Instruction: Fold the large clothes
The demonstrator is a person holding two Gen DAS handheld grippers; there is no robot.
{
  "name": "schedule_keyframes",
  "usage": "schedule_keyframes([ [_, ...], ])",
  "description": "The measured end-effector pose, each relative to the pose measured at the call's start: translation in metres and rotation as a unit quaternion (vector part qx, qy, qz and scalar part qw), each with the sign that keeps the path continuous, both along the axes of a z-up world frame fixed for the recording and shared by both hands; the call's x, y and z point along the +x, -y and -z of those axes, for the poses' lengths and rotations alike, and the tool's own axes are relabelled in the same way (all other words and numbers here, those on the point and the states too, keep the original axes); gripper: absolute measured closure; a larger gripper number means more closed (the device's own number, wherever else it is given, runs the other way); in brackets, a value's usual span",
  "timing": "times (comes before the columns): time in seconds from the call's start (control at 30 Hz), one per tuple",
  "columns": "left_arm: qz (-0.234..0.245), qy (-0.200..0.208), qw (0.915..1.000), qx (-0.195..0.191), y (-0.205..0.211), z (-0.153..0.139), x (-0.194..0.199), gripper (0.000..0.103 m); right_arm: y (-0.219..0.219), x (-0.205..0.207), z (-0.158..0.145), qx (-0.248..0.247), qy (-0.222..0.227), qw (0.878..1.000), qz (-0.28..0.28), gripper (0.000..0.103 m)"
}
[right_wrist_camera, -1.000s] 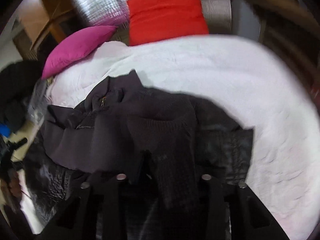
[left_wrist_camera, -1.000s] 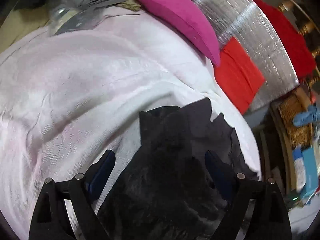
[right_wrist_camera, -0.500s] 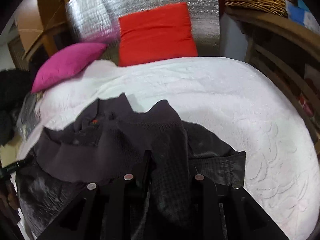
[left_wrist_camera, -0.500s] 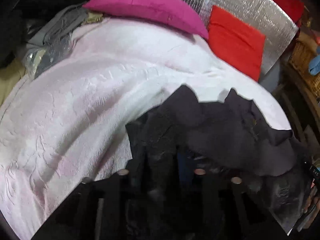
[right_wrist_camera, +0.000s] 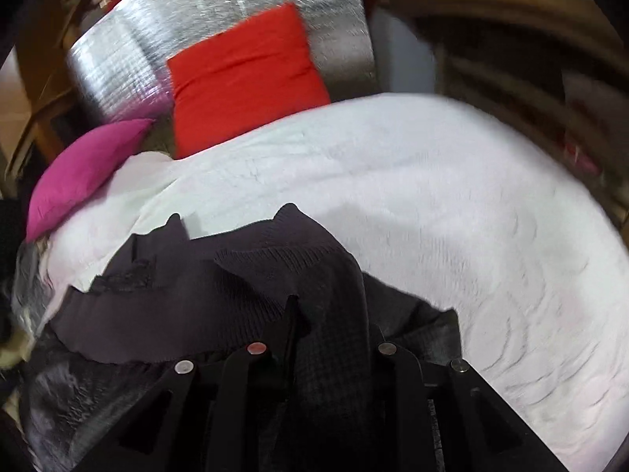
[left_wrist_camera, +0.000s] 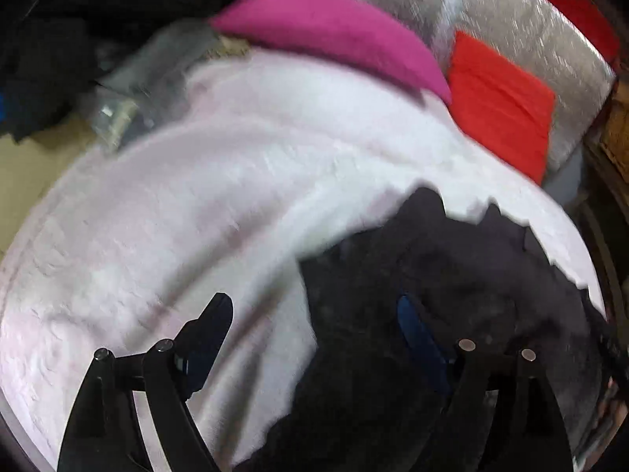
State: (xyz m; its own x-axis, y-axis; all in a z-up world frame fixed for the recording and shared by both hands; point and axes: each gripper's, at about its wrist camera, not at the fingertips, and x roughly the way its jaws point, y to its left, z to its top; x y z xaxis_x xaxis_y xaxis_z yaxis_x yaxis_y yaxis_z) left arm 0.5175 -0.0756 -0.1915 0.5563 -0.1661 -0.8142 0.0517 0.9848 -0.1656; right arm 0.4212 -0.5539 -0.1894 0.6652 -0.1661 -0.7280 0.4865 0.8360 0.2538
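Both wrist views are being blurred by motion, so fine detail is being lost. One dark garment (right_wrist_camera: 220,295) is being shown heaped on the near part of the white bedspread (right_wrist_camera: 452,216); its near portion is being hidden behind the gripper bodies and cut off by the lower frame edge, and its outline cannot be made out fully. The right gripper (right_wrist_camera: 330,314) is being held closed on a knitted fold of the dark garment, the fingertips being covered by the cloth. The left gripper (left_wrist_camera: 314,310) is being held wide open, one finger (left_wrist_camera: 212,322) over the bedspread, the other over the garment (left_wrist_camera: 452,283), with nothing clamped. Two cushions are being shown at the far end: one magenta cushion (right_wrist_camera: 82,169) and one red cushion (right_wrist_camera: 243,74), the latter leaning on a silver quilted panel (right_wrist_camera: 118,59). Grey items (left_wrist_camera: 149,74) at the far left cannot be identified.
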Motion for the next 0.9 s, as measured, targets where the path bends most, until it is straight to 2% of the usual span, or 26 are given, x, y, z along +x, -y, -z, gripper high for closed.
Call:
schedule_keyframes([
  [0.03, 0.011, -0.009, 0.9999, 0.001, 0.005, 0.004, 0.000, 0.017, -0.001, -0.002, -0.002, 0.001, 0.003, 1.000, -0.003, 0.080],
  [0.1, 0.035, 0.000, 0.9992, 0.019, 0.017, 0.004, -0.003, 0.020, -0.004, -0.003, -0.005, -0.006, 0.007, 1.000, -0.013, 0.080],
  [0.13, 0.048, 0.012, 0.9979, 0.040, 0.025, 0.002, -0.007, 0.037, -0.006, -0.003, -0.005, -0.007, 0.006, 1.000, -0.017, 0.080],
  [0.17, 0.059, 0.018, 0.9964, 0.058, 0.031, 0.001, -0.009, 0.060, -0.006, -0.003, -0.005, -0.007, 0.007, 1.000, -0.020, 0.080],
  [0.2, 0.063, 0.020, 0.9957, 0.065, 0.034, 0.000, -0.011, 0.063, -0.006, -0.005, -0.005, -0.006, 0.009, 1.000, -0.022, 0.080],
  [0.27, 0.064, 0.032, 0.9953, 0.066, 0.034, -0.002, -0.015, 0.083, -0.006, -0.006, -0.006, -0.006, 0.016, 1.000, -0.024, 0.080],
  [0.33, 0.065, 0.041, 0.9957, 0.053, 0.030, -0.006, -0.019, 0.090, -0.006, -0.004, -0.009, -0.012, 0.026, 0.999, -0.024, 0.080],
  [0.47, 0.059, 0.074, 0.9953, 0.020, 0.025, -0.021, -0.022, 0.093, -0.017, -0.006, -0.024, -0.048, 0.056, 0.997, -0.025, 0.080],
  [0.67, 0.054, 0.136, 0.9887, -0.031, 0.017, -0.047, -0.033, 0.094, -0.029, -0.018, -0.052, -0.078, 0.106, 0.991, -0.025, 0.080],
  [0.77, 0.045, 0.159, 0.9856, -0.037, 0.016, -0.055, -0.036, 0.094, -0.035, -0.023, -0.064, -0.098, 0.130, 0.986, -0.020, 0.080],
  [0.83, 0.033, 0.156, 0.9868, -0.027, 0.016, -0.051, -0.033, 0.094, -0.039, -0.021, -0.065, -0.109, 0.133, 0.985, -0.014, 0.080],
  [0.9, 0.020, 0.138, 0.9900, -0.024, 0.013, -0.040, -0.026, 0.094, -0.034, -0.015, -0.058, -0.100, 0.126, 0.987, -0.010, 0.080],
])
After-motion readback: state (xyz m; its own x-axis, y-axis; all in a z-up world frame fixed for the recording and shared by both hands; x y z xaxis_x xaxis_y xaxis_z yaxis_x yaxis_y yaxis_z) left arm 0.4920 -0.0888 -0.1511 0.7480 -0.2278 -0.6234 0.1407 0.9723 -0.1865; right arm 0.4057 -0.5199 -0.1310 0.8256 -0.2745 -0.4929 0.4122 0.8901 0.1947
